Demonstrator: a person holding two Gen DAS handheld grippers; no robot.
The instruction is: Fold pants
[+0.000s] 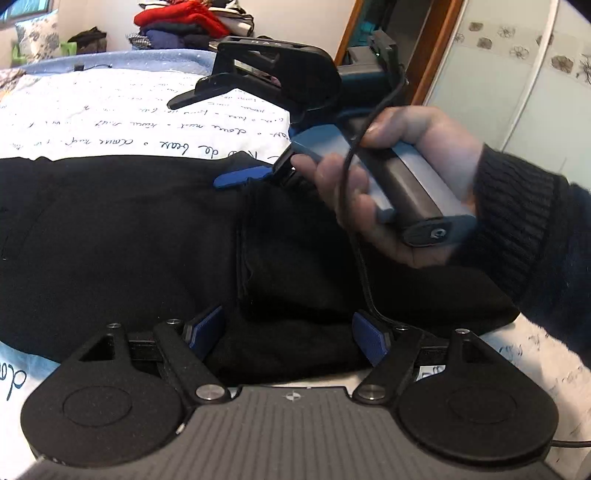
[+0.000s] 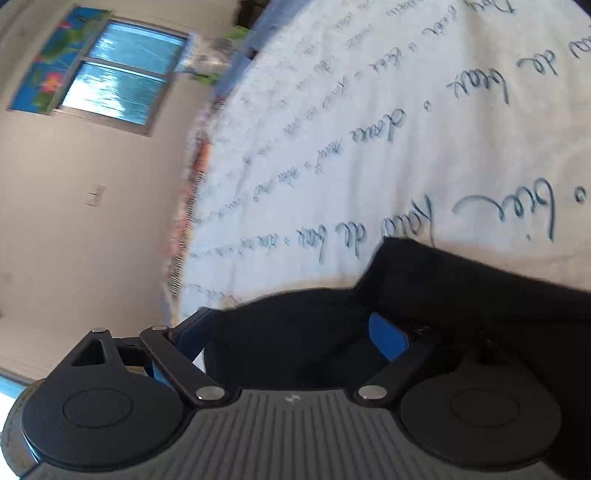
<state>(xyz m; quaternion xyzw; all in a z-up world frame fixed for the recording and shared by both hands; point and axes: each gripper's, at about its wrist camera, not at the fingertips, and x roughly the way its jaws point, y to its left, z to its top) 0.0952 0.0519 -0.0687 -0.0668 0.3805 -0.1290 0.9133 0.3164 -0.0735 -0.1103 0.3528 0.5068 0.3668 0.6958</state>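
**Black pants on the bed, both grippers over the cloth**

The black pants (image 1: 129, 236) lie spread across a bed whose white cover (image 1: 110, 110) is printed with blue handwriting. In the left wrist view they run from the left edge to the right, with a folded layer bunched in the near middle.

The left gripper (image 1: 288, 339) is low over that near fold. Its jaws stand wide, and the black cloth lies between the blue pads (image 1: 207, 328); whether they press on it cannot be told.

The right gripper (image 1: 229, 140) sits farther off, at the far edge of the pants, gripped by a hand (image 1: 402, 184) in a dark ribbed sleeve (image 1: 524, 221). In its own view, the right gripper (image 2: 291, 339) has its jaws opening, wide apart, with black cloth lying loose between them and not pinched.

A pile of clothes (image 1: 184, 26) sits beyond the bed, and a window (image 2: 118, 74) shows in the right wrist view.
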